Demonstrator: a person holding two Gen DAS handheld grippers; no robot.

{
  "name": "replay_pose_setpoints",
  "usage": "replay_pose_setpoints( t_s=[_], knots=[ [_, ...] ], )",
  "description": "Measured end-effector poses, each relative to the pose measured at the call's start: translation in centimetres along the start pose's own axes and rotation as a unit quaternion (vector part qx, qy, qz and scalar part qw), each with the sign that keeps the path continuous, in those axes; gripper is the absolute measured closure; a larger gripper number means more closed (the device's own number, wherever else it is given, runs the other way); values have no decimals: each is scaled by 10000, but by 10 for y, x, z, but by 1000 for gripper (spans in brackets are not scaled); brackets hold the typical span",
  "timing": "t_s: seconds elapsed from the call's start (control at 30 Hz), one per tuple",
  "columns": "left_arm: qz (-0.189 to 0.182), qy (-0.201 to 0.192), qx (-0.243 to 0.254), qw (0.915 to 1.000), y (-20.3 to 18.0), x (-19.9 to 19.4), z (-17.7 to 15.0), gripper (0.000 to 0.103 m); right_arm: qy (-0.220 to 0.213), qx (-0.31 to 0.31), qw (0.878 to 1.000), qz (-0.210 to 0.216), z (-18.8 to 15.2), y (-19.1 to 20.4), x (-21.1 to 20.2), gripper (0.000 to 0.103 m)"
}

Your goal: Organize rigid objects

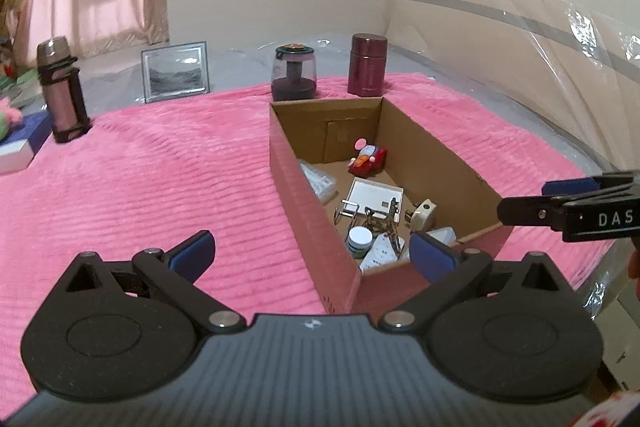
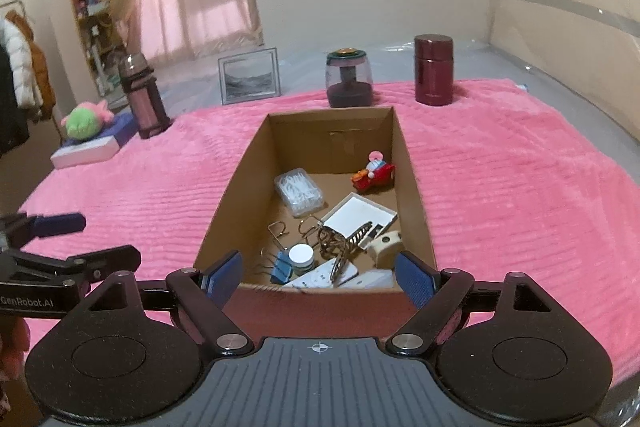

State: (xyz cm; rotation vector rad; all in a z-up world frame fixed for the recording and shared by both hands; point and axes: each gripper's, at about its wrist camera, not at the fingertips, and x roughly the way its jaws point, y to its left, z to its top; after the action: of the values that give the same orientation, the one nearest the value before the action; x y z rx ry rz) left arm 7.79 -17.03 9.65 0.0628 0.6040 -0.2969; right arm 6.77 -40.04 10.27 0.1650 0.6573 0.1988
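An open cardboard box (image 2: pixel 416 195) sits on the pink blanket (image 2: pixel 520 187). Inside it lie a red toy car (image 2: pixel 374 174), a clear plastic case (image 2: pixel 299 191), a white tray (image 2: pixel 360 217), a blue binder clip (image 2: pixel 282 269), a white round jar (image 2: pixel 301 255), a beige plug (image 2: pixel 384 245), wire hooks and a white power strip. My right gripper (image 2: pixel 319 281) stands open at the box's near wall with nothing between its fingers. Left of that box (image 1: pixel 280 163), over the near corner, my left gripper (image 1: pixel 312 257) is open and empty. Each view shows the other gripper at its edge (image 1: pixel 524 199) (image 2: pixel 108 237).
Along the blanket's far edge stand a maroon flask (image 2: pixel 434 69), a jar with a dark base (image 2: pixel 349 79), a picture frame (image 2: pixel 249 75) and a pink strapped bottle (image 2: pixel 143 99). A plush toy (image 2: pixel 84 121) lies on a book at far left. Plastic sheeting covers the headboard (image 1: pixel 520 39) on the right.
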Motion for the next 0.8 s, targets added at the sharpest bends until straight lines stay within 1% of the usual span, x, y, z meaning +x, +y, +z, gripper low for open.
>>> replay_pose_setpoints(
  t_s=[0.13,0.23,0.4,0.47,0.6,0.7,0.8],
  knots=[
    [-3,-20,-165,9999,0,-13,-9,1,-41,146,9999,-37,-11,6,-14,22],
    [40,-44,-179,9998,-2,-22,-16,1,-25,136,9999,-22,-20,12,-22,21],
    [89,13,-225,9997,-3,-35,-28,1,-12,179,9998,-41,-37,22,-34,13],
    [133,59,-245,9996,-1,-41,-34,1,46,196,9998,-28,-43,25,-38,12],
    [197,118,-328,9992,4,-52,-43,1,140,251,9996,-28,-50,30,-45,11],
    [253,126,-494,9984,10,-61,-50,1,162,297,9994,-35,-55,32,-51,11],
    [359,166,-493,9980,12,-70,-58,1,219,313,9993,-52,-61,35,-56,10]
  ],
)
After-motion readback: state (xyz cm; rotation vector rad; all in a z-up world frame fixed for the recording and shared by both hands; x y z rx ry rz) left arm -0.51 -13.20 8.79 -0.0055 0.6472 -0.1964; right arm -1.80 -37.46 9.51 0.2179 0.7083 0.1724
